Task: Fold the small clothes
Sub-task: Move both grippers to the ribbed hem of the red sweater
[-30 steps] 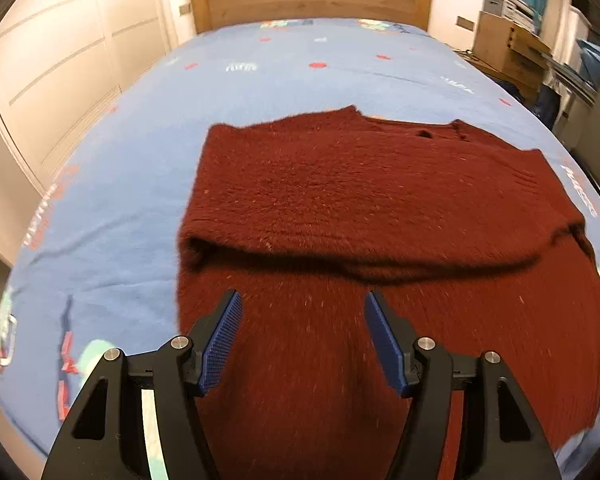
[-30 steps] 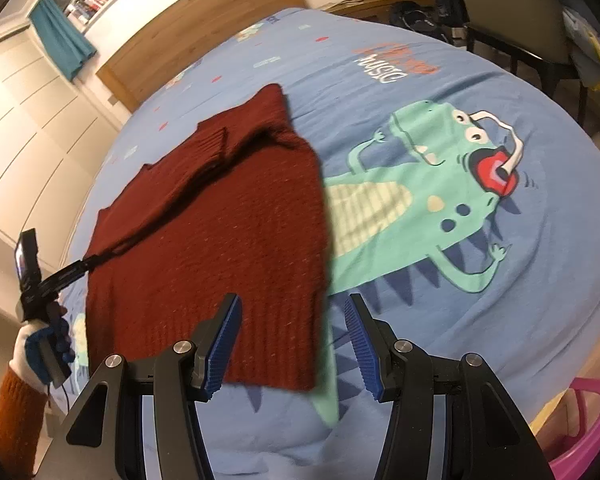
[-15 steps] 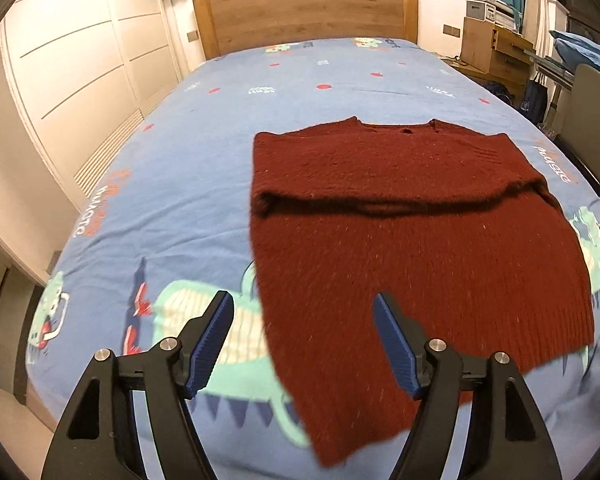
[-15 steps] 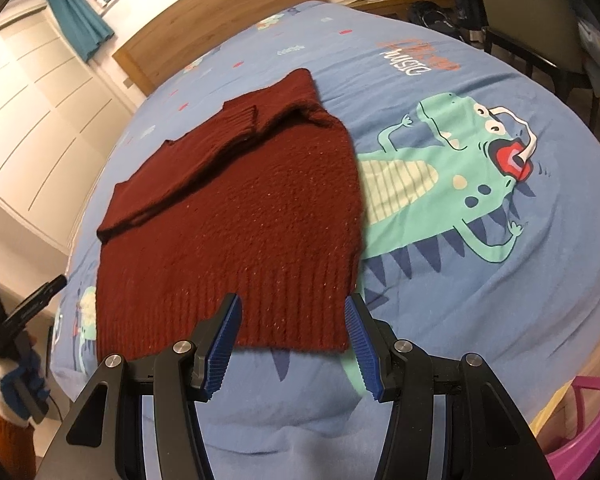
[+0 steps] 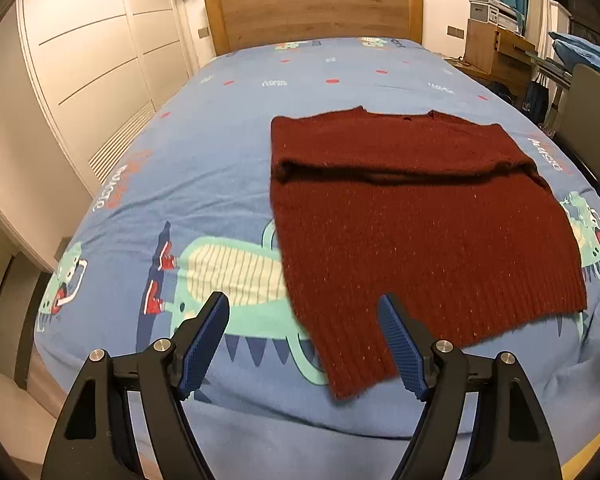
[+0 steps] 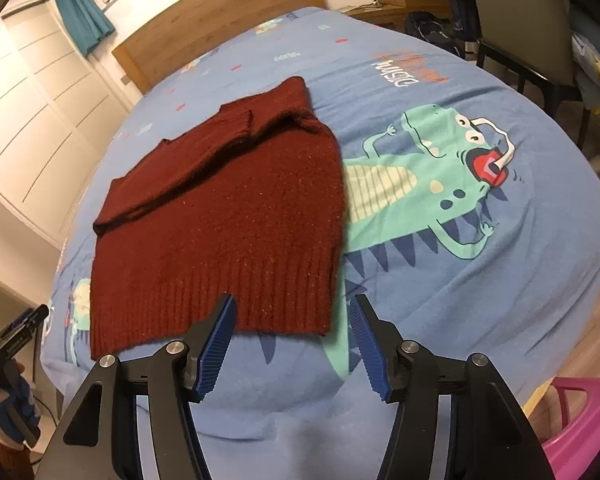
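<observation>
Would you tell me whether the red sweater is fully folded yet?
Partly folded: the sweater has its sleeves laid across its chest, but the body and ribbed hem lie spread flat.

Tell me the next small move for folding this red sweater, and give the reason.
Probably bring both open tools down onto the ribbed hem and pinch its two near corners. The sweater lies flat on the bed with its sleeves already folded across the upper part, so the lower half is likely next. The left tool and right tool each hang near a hem corner, holding nothing.
</observation>
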A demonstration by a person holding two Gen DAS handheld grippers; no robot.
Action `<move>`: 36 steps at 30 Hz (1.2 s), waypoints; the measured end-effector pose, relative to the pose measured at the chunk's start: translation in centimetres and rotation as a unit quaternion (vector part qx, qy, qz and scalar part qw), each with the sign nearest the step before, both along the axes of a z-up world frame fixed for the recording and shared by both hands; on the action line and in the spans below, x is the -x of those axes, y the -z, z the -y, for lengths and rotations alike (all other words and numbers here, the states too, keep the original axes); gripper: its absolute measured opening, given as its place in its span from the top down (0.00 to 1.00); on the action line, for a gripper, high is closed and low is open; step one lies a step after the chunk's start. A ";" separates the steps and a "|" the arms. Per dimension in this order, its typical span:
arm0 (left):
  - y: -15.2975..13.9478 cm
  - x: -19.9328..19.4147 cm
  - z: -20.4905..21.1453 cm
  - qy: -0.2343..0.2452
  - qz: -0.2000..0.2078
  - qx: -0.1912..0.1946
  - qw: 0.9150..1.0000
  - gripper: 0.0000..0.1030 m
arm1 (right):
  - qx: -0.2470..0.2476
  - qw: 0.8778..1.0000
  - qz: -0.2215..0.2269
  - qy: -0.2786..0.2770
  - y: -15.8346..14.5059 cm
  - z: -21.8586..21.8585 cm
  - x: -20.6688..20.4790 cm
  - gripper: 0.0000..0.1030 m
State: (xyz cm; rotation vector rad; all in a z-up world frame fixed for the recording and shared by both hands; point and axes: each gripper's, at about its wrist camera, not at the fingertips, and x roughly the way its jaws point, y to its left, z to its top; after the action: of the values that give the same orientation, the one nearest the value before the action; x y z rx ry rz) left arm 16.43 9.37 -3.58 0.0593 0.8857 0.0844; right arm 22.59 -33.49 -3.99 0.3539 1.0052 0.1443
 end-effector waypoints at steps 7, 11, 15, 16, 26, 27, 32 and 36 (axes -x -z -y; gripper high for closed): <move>1.8 -0.1 -0.1 -0.002 -0.024 0.005 1.000 0.30 | 0.002 1.000 -0.016 0.006 0.7 0.4 -0.5 0.39; 2.9 -0.6 -0.2 -0.004 -0.038 0.003 0.999 0.30 | 0.000 0.999 -0.032 0.008 1.7 0.5 -1.4 0.37; 4.1 -1.2 -0.4 -0.006 -0.057 0.001 0.998 0.30 | -0.003 0.999 -0.045 0.008 2.9 0.5 -2.6 0.35; 4.3 -1.3 -0.4 -0.007 -0.060 0.000 0.998 0.30 | -0.003 0.999 -0.048 0.008 3.2 0.4 -2.9 0.35; 6.9 -2.6 -0.6 -0.011 -0.103 0.000 0.995 0.26 | -0.029 0.997 -0.073 0.016 5.9 1.1 -5.7 0.32; 7.2 -2.7 -0.6 -0.011 -0.106 0.001 0.994 0.26 | -0.033 0.997 -0.075 0.014 6.0 1.1 -6.0 0.31; 8.2 -3.5 -0.6 -0.006 -0.124 0.011 0.992 0.25 | -0.050 0.995 -0.086 0.001 7.0 1.3 -7.2 0.30; 8.9 -4.0 -0.6 -0.005 -0.135 0.014 0.991 0.25 | -0.062 0.993 -0.097 -0.011 7.9 1.3 -7.8 0.30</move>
State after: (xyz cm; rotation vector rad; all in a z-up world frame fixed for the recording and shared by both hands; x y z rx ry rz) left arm 20.40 9.93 -12.50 0.0414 1.1576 0.0750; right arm 30.44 -34.76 -11.86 0.4768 1.1958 0.1954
